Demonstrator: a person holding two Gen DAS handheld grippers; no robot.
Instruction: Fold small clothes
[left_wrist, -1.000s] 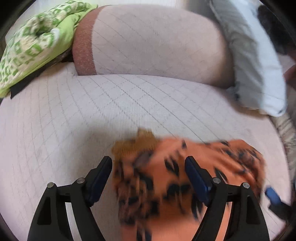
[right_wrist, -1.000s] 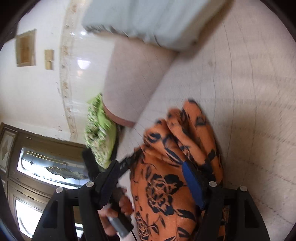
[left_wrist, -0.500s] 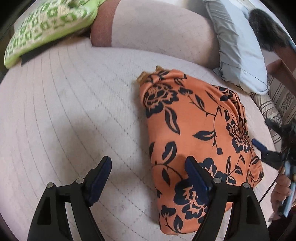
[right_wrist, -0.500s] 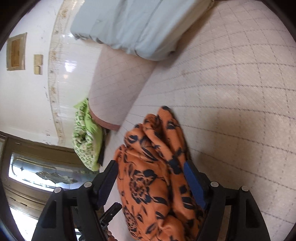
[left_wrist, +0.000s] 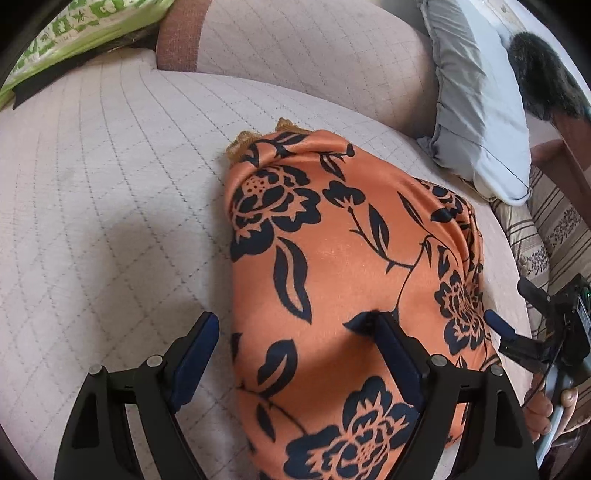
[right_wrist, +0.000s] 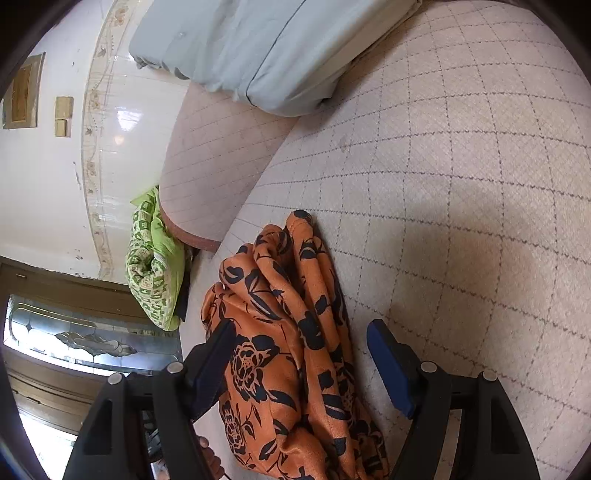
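Observation:
An orange garment with a black flower print (left_wrist: 332, 266) lies folded into a long bundle on the quilted beige sofa seat (left_wrist: 103, 192). My left gripper (left_wrist: 291, 343) is open just above its near end, jaws wide, holding nothing. The garment also shows in the right wrist view (right_wrist: 295, 332), with stacked folded edges along its right side. My right gripper (right_wrist: 303, 354) is open over those edges, jaws on either side, not closed on the cloth. The right gripper also shows at the right edge of the left wrist view (left_wrist: 517, 336).
A grey-blue pillow (left_wrist: 476, 107) leans at the sofa's back right. A green patterned cushion (left_wrist: 74, 29) sits at the back left. The sofa backrest (left_wrist: 303, 55) rises behind the garment. A striped cloth (left_wrist: 554, 236) lies to the right. A tiled wall and door (right_wrist: 74, 332) show beyond.
The garment was moving and blurred a second ago; it now lies still, folded on the seat. Both grippers have let it go and drawn back slightly, jaws open.

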